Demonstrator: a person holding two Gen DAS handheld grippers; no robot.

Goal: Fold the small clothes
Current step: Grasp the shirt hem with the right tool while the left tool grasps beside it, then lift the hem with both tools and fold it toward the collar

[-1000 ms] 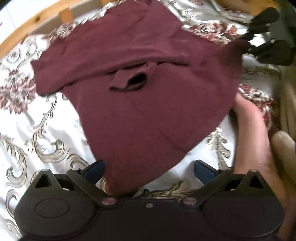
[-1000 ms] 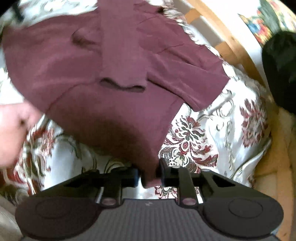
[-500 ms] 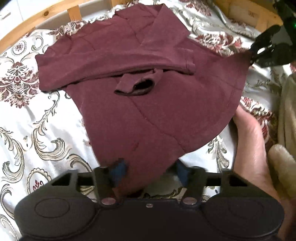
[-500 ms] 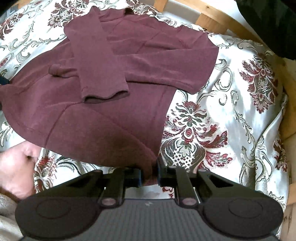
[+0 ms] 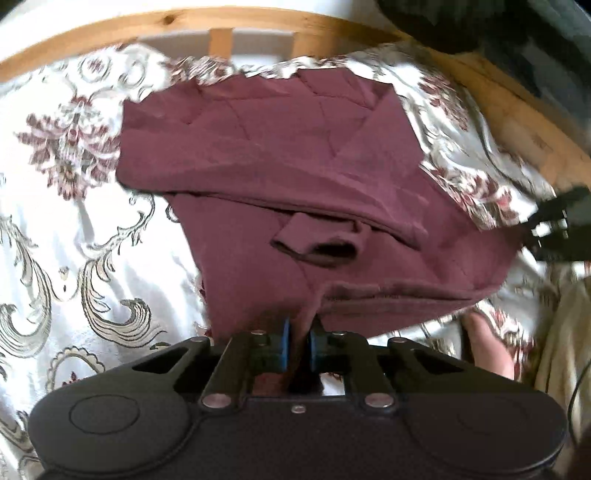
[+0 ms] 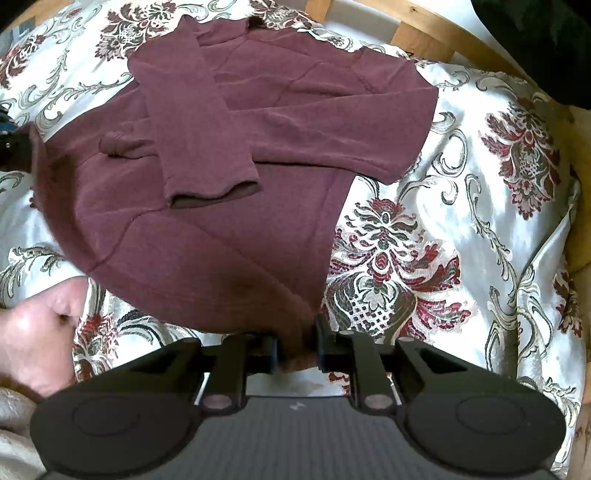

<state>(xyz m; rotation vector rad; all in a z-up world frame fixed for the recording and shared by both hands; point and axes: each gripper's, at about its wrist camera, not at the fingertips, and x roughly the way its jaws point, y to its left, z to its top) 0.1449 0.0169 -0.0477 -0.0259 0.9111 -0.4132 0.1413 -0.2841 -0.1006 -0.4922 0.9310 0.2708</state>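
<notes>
My left gripper [image 5: 298, 341] jaws just closed, clamped on maroon top [image 5: 280, 184] hem at 6 o'clock, my right gripper [image 6: 297, 347] clamped on opposite hem corner, floral bedspread [image 6: 461, 206] beneath

White satin bedspread [image 6: 480, 206] with dark red flowers and grey scrolls. Behind it, curved wooden bed frame [image 5: 110, 33] with short slats [image 5: 220, 40]. Cream fleecy blanket [image 5: 565, 332] alongside.

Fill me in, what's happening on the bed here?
A person with a gripper in each hand is folding a maroon long-sleeved top spread on a floral bedspread. Both sleeves are already folded across the body. The left gripper, whose jaws have just been closing, and the right gripper each pinch the near hem, apparently ready to fold it up.
</notes>
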